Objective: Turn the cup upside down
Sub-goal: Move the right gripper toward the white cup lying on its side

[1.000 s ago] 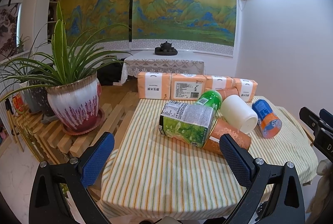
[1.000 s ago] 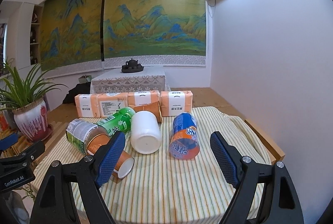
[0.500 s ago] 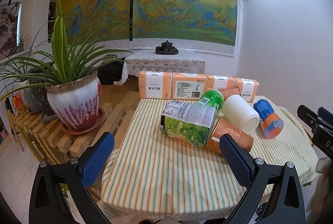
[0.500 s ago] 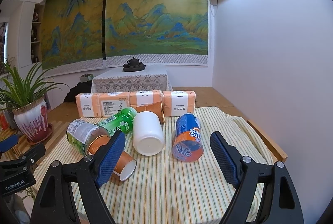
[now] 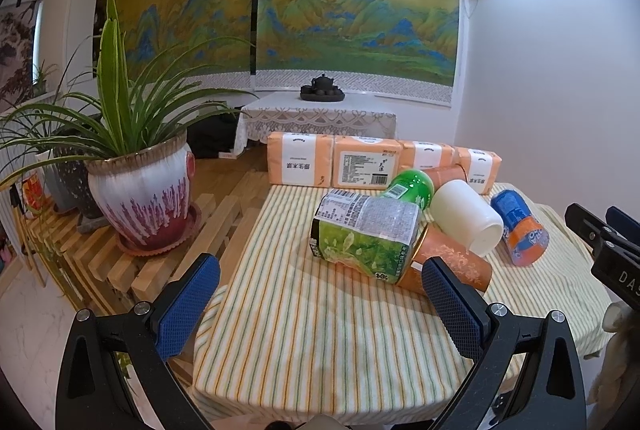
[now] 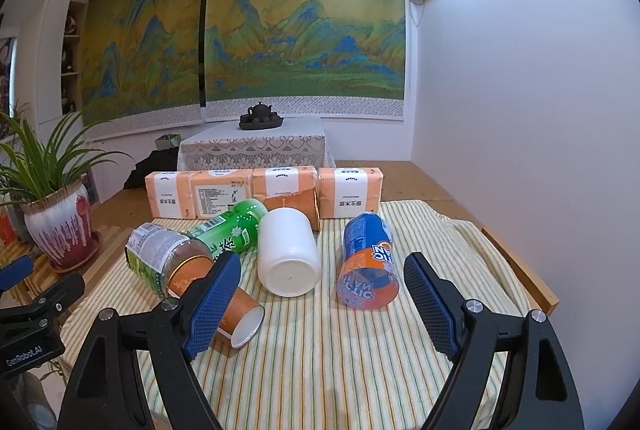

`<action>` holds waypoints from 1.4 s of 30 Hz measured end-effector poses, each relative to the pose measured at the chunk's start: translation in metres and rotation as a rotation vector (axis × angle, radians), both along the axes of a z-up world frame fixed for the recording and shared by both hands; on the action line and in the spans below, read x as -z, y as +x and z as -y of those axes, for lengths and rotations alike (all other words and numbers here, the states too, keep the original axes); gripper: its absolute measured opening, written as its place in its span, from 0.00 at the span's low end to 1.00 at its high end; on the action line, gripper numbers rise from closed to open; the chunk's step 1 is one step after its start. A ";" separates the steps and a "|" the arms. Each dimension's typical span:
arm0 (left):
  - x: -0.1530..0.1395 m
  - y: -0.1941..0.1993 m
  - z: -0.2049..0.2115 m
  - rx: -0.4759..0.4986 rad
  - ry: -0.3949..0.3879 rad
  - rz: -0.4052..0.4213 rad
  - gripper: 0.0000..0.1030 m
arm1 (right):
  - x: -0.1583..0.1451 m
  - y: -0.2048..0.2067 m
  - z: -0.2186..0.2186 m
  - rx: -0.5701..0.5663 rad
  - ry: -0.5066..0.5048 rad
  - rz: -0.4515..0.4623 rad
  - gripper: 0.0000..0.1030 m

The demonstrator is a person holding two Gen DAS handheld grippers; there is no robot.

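Note:
An orange paper cup [image 6: 240,318] lies on its side on the striped tablecloth [image 6: 340,370], its open mouth toward me; it also shows in the left wrist view [image 5: 452,262], partly behind my right finger. A second orange cup [image 6: 296,204] lies at the back by the tissue packs. A white cup [image 6: 288,254] lies on its side in the middle; it also shows in the left wrist view [image 5: 466,220]. My right gripper [image 6: 320,306] is open and empty, just short of the white cup. My left gripper [image 5: 320,306] is open and empty over the near left of the table.
A green-label jar [image 5: 364,236], a green bottle [image 6: 232,230] and a blue-orange can [image 6: 368,270] lie among the cups. Orange tissue packs [image 6: 264,190] line the back edge. A potted plant [image 5: 140,198] stands on a slatted bench left of the table. A wall is on the right.
Both grippers have drifted slightly forward toward the table; the objects look a little nearer. Nothing on the table has moved and both grippers stay open.

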State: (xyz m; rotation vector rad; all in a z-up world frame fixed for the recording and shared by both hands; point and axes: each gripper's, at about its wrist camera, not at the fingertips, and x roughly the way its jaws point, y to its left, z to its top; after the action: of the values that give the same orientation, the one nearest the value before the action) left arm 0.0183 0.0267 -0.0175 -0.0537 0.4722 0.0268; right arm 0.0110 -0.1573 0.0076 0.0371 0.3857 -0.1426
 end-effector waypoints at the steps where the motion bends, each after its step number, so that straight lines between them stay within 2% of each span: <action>1: 0.000 0.001 0.000 -0.001 0.000 -0.002 0.99 | 0.001 0.002 0.000 -0.003 -0.002 -0.003 0.78; 13: 0.006 0.012 -0.010 -0.029 -0.009 -0.024 0.99 | 0.012 0.039 -0.004 -0.042 -0.033 -0.073 0.78; 15: 0.007 0.014 -0.014 -0.039 -0.012 -0.027 0.99 | 0.014 0.049 -0.002 -0.061 -0.024 -0.097 0.79; 18: 0.008 0.017 -0.021 -0.054 -0.020 -0.030 0.99 | 0.016 0.066 0.002 -0.102 -0.003 -0.137 0.85; 22: 0.010 0.020 -0.027 -0.069 -0.027 -0.035 0.99 | 0.018 0.099 0.002 -0.156 -0.004 -0.211 0.85; 25: 0.013 0.022 -0.031 -0.079 -0.029 -0.041 0.99 | 0.019 0.119 -0.001 -0.169 -0.036 -0.245 0.85; 35: 0.017 0.028 -0.044 -0.110 -0.040 -0.051 0.99 | 0.032 0.180 -0.004 -0.207 -0.023 -0.404 0.85; 42: 0.018 0.027 -0.049 -0.116 -0.049 -0.052 0.99 | 0.040 0.197 -0.008 -0.212 -0.046 -0.475 0.85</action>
State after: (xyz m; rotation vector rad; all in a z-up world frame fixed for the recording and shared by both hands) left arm 0.0457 0.0758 -0.0357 -0.1287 0.5211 0.1306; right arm 0.2079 -0.1489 -0.0328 -0.0854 0.8564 0.0529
